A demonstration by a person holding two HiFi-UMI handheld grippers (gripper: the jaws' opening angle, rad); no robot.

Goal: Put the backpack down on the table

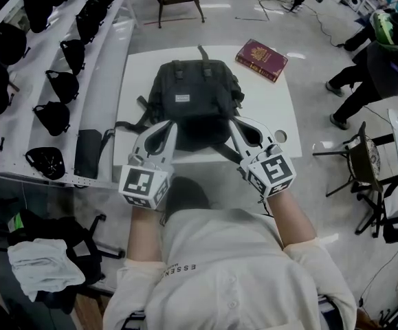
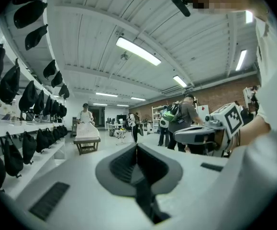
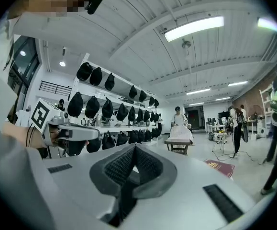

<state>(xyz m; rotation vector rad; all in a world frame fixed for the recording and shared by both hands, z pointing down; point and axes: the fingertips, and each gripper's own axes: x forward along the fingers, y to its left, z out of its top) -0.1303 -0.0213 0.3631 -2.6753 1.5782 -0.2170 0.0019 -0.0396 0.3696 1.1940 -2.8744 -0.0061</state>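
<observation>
Seen from above, the dark backpack [image 1: 195, 95] sat in the middle of the white table [image 1: 281, 119], with a red book [image 1: 261, 59] beyond it toward the far right corner. The left gripper [image 1: 168, 126] and right gripper [image 1: 234, 124] had their tips at the pack's near edge and straps. In the left gripper view the jaws were pressed together with nothing showing between them. In the right gripper view the jaws were likewise closed, and the book lay past them.

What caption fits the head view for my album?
Left gripper and right gripper, both shut, at a black backpack on a white table, book nearby.
</observation>
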